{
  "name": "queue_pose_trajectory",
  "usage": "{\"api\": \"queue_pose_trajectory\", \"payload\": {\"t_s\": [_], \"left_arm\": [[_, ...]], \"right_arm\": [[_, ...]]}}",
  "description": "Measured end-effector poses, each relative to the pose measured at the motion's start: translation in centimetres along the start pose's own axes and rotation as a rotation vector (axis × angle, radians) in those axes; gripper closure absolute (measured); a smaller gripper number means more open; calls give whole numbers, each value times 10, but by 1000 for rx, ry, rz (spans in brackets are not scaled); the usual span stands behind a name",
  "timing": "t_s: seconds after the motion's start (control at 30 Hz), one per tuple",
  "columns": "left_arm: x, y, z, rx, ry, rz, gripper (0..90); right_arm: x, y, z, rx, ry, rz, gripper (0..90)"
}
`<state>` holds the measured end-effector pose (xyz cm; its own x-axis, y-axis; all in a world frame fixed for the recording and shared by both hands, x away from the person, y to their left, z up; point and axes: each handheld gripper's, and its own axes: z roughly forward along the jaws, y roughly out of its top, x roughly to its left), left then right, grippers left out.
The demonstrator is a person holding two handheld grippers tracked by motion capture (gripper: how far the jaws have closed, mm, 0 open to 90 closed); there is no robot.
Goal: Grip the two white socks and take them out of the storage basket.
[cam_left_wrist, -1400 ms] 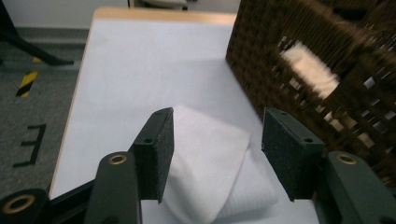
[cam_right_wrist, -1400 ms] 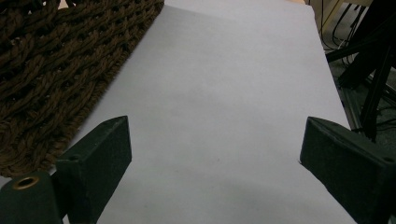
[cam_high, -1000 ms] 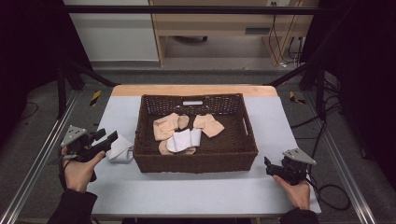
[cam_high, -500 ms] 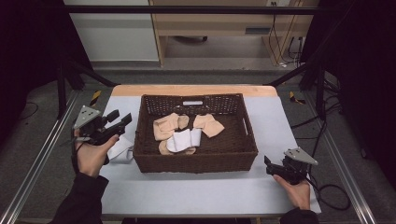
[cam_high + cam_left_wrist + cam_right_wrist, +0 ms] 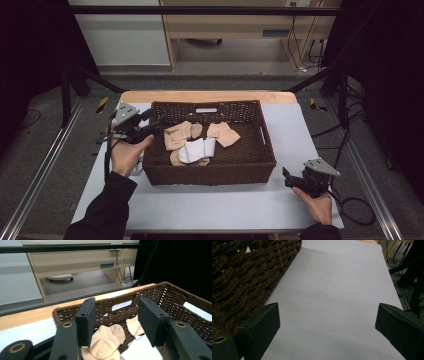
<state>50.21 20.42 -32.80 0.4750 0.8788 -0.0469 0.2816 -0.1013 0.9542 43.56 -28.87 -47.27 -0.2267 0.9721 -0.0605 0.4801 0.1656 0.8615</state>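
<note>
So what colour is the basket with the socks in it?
Dark brown wicker basket, clearest in the high view.

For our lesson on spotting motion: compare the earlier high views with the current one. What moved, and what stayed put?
The left gripper moved from beside the white sock on the table up and forward to the basket's left rim, jaws open and empty above the socks inside. The right gripper, the basket and the socks kept their places.

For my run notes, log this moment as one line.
left claw: open, empty, over basket rim | right claw: open, on table | socks: in basket
</note>
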Motion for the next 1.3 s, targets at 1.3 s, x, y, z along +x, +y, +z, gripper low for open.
{"api": "queue_pose_trajectory", "payload": {"t_s": [1.3], "left_arm": [[-20, -70, 100, 379, -44, 72, 421]], "right_arm": [[0, 0, 1, 6, 7, -2, 63]]}}
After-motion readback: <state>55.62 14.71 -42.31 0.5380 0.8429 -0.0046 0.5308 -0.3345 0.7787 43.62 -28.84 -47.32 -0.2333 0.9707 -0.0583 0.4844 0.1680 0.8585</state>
